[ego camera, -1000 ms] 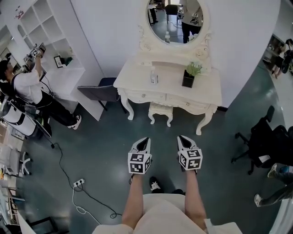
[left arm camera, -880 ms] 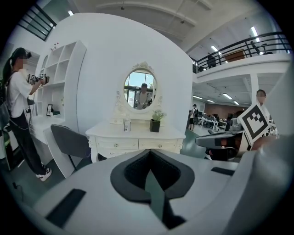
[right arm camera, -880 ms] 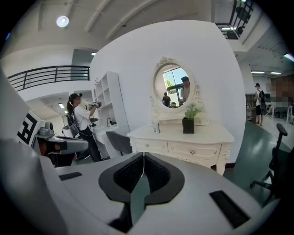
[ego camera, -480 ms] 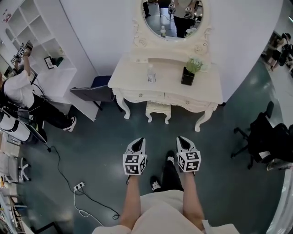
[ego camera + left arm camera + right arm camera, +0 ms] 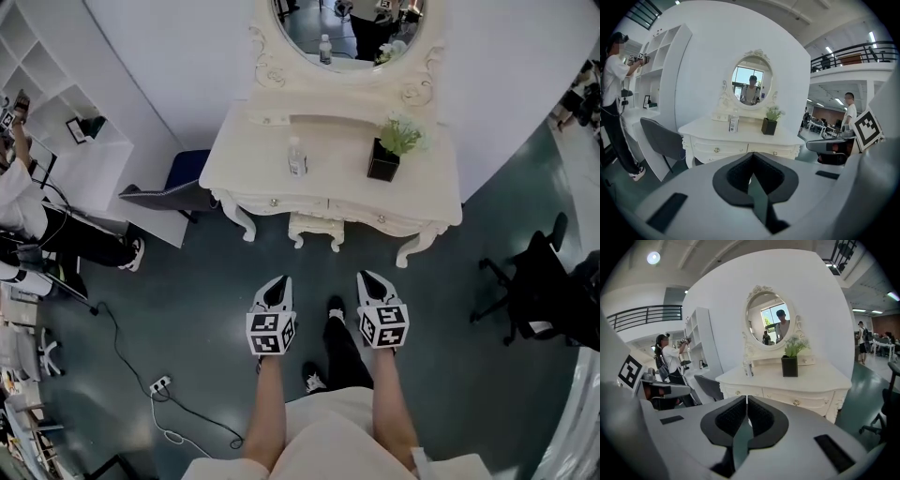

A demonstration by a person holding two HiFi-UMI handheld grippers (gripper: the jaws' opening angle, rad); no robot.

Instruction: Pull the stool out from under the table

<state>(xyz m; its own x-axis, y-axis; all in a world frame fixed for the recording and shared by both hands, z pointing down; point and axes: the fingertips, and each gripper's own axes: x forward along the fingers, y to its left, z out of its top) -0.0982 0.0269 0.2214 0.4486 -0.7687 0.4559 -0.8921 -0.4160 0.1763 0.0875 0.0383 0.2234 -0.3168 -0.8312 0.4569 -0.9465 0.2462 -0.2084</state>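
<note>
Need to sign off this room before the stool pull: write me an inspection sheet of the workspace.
Surface: white table, set against the wall under an oval mirror.
Job's things: stool tucked under the table's middle, only its front showing.
Clutter: bottle and plant, both upright on the table.
Grippers: left gripper and right gripper have their fingers shut and empty; they are side by side, short of the stool.
Cables: cable and power strip on the floor at left.
Surroundings: grey chair and shelf left of the table; black chair at right; a person by the shelf.
</note>
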